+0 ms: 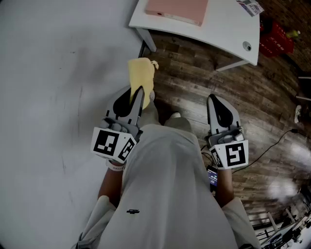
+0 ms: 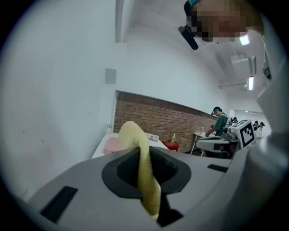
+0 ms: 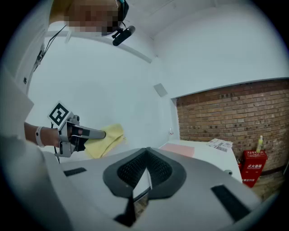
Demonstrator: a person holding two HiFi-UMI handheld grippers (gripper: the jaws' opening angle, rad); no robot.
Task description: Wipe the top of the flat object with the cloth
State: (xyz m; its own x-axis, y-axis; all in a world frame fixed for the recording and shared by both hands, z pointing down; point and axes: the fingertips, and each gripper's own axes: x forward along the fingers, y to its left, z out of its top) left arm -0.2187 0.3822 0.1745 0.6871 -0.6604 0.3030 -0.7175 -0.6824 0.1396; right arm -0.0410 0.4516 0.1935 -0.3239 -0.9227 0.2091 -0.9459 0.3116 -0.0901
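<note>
Loosely folded yellow cloth (image 1: 140, 73) sits pinched in left hand-held gripper (image 1: 140, 91).

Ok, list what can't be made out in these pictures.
Pink flat object: head view, cut off by the top edge; its full top isn't shown.
Printed paper on the white table: head view, cut by the top edge, print too small.
Yellow cloth: head view, its held end hidden by the left gripper's jaws.
Red box: head view, label too small.
</note>
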